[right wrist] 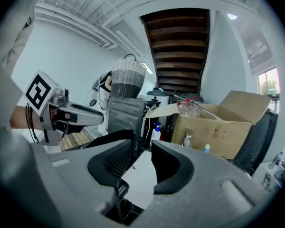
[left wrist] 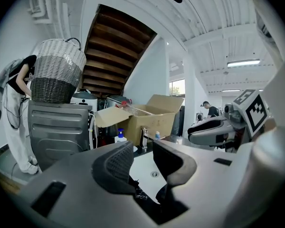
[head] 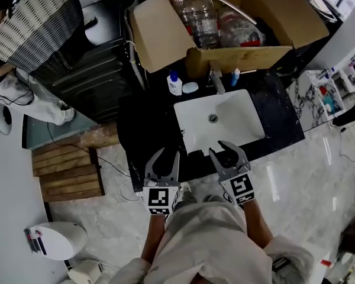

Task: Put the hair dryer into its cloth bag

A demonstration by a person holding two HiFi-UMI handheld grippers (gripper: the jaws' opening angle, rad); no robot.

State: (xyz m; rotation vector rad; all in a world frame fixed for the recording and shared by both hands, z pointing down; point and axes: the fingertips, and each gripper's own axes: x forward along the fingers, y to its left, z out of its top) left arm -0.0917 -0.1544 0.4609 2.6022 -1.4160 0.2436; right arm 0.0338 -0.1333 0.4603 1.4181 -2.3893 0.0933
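No hair dryer and no cloth bag shows in any view. My left gripper (head: 167, 155) and right gripper (head: 228, 152) hover side by side over the front edge of a black counter (head: 148, 123), both pointing toward its white sink (head: 248, 114). In the left gripper view the left gripper (left wrist: 143, 156) has a clear gap between its pads with nothing in it, and the right gripper (left wrist: 213, 129) shows to its right. In the right gripper view the right gripper (right wrist: 142, 163) also stands with a gap and holds nothing. The left gripper (right wrist: 80, 113) appears at that view's left.
An open cardboard box (head: 165, 40) with plastic bottles (head: 198, 13) stands behind the sink. A faucet (head: 217, 78) and a soap bottle (head: 174, 84) are at the sink's back edge. A dark appliance (head: 97, 78) bears a wicker basket (head: 38, 25). A wooden pallet (head: 71, 170) lies left; a person (head: 6, 93) stands far left.
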